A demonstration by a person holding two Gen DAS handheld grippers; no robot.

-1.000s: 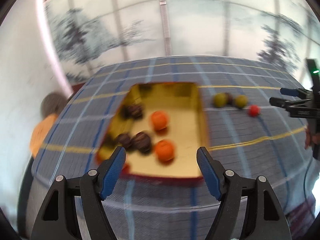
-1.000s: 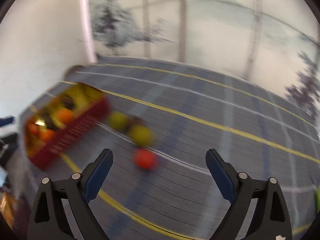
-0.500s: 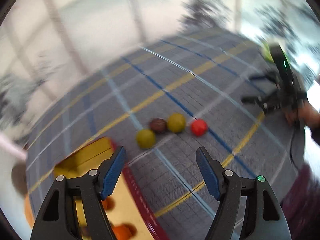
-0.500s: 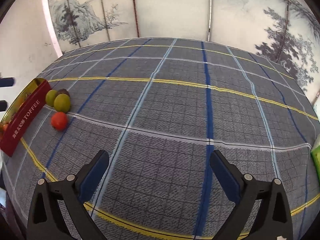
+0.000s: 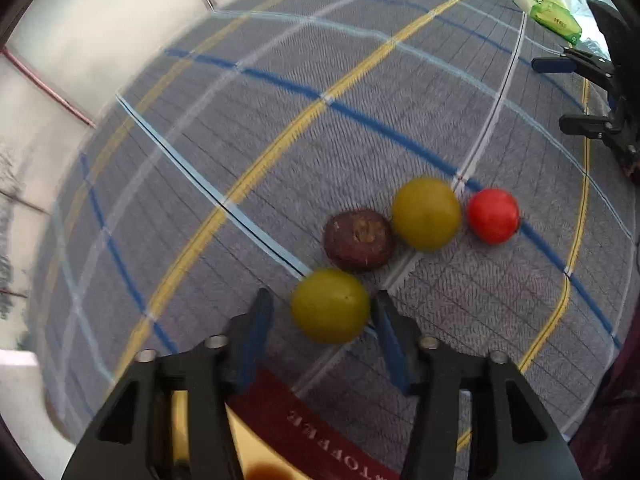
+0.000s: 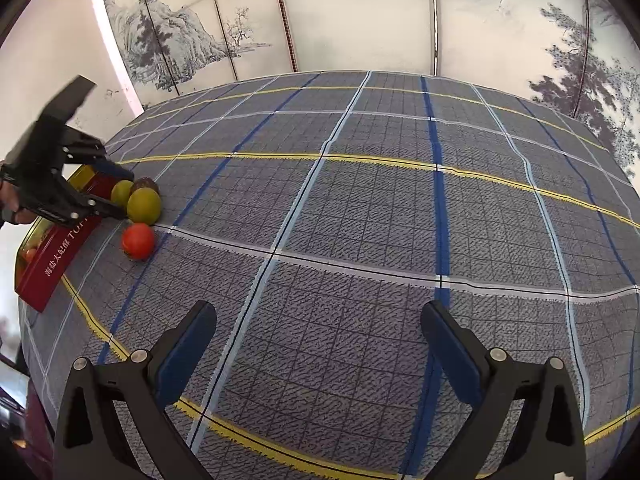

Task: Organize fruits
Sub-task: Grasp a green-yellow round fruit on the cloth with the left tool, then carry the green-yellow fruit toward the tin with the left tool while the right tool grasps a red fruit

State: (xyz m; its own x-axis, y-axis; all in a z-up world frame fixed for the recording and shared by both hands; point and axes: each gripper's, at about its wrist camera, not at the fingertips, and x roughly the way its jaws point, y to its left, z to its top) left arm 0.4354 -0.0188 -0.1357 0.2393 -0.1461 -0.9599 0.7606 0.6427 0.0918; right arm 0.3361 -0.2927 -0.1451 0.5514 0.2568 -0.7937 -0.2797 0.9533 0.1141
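A red tin (image 6: 52, 264) with gold inner walls and the word TOFFEE on its side sits at the left edge of a counter (image 6: 360, 220) covered in a grey plaid cloth. From the right wrist view, a bit of orange fruit (image 6: 30, 255) shows inside it; the rest of its contents are hidden.

Just outside the tin, four round fruits lie in a loose row on the cloth. Nearest the tin is a yellow-green fruit (image 5: 330, 306), then a dark brown fruit (image 5: 359, 240) with its rough, scarred end facing up, then a second yellow-green fruit (image 5: 426, 213), then a red fruit (image 5: 493, 216). All are round, with no clear long axis.

The left tool (image 5: 322, 334) points steeply down over the tin's edge, and its jaws are closing around the first yellow-green fruit. The fruit sits between the blue pads; the right pad looks to be at its side, while a small gap remains on the left.

The right tool (image 6: 320, 344) hovers over bare cloth, well apart from the fruits, with its jaws wide apart and nothing between them.

A green packet (image 5: 554, 16) lies at the far corner of the counter.

A second earlier, the left tool was wide open, looking into the tin; it has since swung across to the loose fruits. The right tool has kept still for the last half second.
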